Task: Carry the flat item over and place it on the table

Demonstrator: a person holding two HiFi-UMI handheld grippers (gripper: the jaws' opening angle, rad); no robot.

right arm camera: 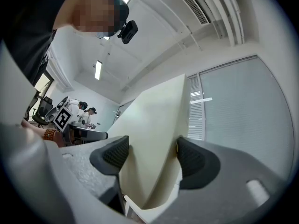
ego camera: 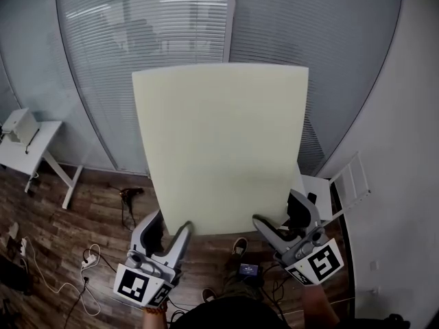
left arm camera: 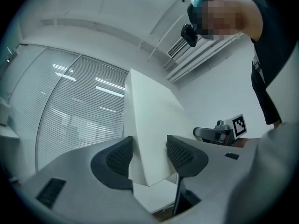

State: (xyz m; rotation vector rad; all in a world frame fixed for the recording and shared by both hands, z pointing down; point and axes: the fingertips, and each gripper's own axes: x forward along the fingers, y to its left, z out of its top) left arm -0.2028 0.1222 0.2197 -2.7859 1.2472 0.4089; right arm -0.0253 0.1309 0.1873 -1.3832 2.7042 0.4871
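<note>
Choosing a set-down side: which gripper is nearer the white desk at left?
Left. The left gripper grips the board's lower left corner, on the desk's side; the right gripper grips its lower right corner.

floor (ego camera: 62,225): dark wood planks | on it: loose cables (ego camera: 91,256); white table (ego camera: 29,155), left

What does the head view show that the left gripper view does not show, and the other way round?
Only the head view: the whole face of the pale board, the wooden floor with cables, a white table at the left, and the left tongs seen from outside.
Only the left gripper view: the ceiling, the camera on the person's head, and the board's edge clamped between the left tongs' pads.
Both: the board held in the air, the window blinds, and the right tongs.
</note>
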